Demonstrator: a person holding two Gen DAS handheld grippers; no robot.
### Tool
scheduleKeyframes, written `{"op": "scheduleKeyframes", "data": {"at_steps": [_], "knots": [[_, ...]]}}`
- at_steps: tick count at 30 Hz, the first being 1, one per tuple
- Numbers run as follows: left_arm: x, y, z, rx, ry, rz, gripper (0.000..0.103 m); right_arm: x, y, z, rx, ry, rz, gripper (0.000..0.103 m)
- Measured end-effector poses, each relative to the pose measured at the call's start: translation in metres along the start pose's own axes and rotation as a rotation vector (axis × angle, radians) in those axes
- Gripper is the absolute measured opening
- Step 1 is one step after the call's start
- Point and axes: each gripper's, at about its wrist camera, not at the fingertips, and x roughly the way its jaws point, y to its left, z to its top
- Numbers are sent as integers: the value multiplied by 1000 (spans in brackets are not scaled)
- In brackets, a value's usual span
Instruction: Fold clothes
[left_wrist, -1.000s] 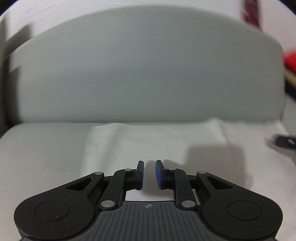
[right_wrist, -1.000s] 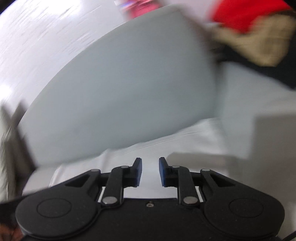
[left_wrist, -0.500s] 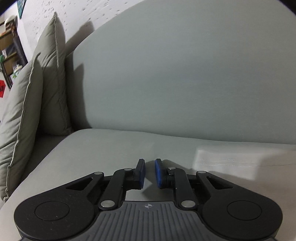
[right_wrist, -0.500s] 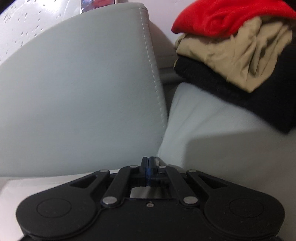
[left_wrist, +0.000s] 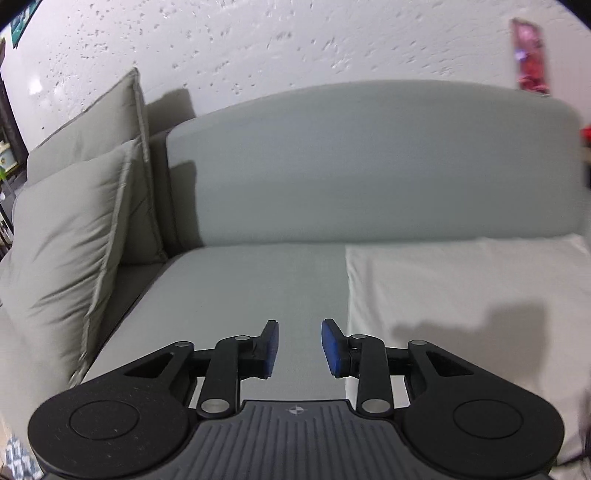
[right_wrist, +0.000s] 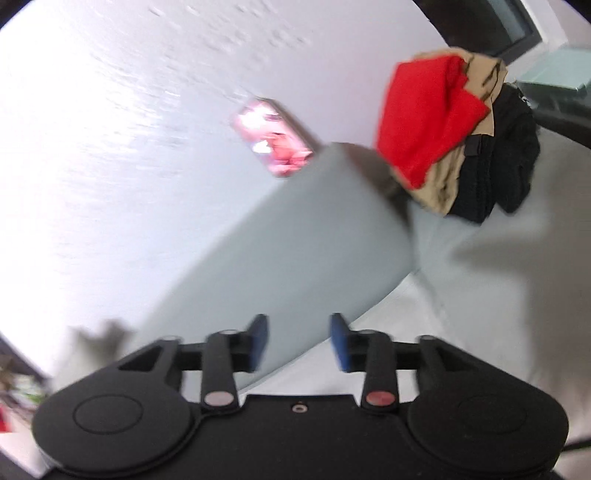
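Observation:
A white garment (left_wrist: 461, 295) lies flat on the right part of the grey sofa seat (left_wrist: 258, 288); its straight left edge runs toward me. My left gripper (left_wrist: 300, 349) is open and empty, above the seat just left of that edge. My right gripper (right_wrist: 298, 341) is open and empty, tilted up toward the sofa backrest (right_wrist: 295, 266), with the white garment (right_wrist: 480, 314) below it at the right. A pile of red, tan and black clothes (right_wrist: 454, 136) sits at the sofa's far right end.
Two grey cushions (left_wrist: 74, 229) lean at the sofa's left end. The backrest (left_wrist: 369, 166) stands behind the seat, with a speckled white wall (left_wrist: 258, 44) above. A pink picture (right_wrist: 273, 140) hangs on the wall.
Both grippers have opened wider; the right one was shut half a second ago. The left view has pulled back and up. The right view has swung upward and tilted toward the wall.

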Motion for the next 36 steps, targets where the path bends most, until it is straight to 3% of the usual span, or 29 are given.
{"op": "scheduleKeyframes", "data": {"at_steps": [1,4,7,8,13,17,32,36], "knots": [[-20,6,-9,-20,1,-14,33,-24,16,-1,5,16,42,62],[-74,25,-33,-89,4,-35,33,-98,56,-1,14,58,226,78],[-105,44,-55,-162,14,-22,34,-171,98,-17,19,38,394,93],[-112,49,-60,-180,17,-20,34,-194,112,-22,26,27,441,103],[-142,67,-78,-270,38,-13,34,-258,148,-32,41,25,594,103],[-157,75,-83,-301,30,-32,34,-277,164,-31,8,1,639,103],[-188,77,-97,-333,10,-62,35,-312,176,-67,-17,65,591,103],[-192,76,-98,-335,11,-69,35,-324,173,-65,-12,23,622,103]]}}
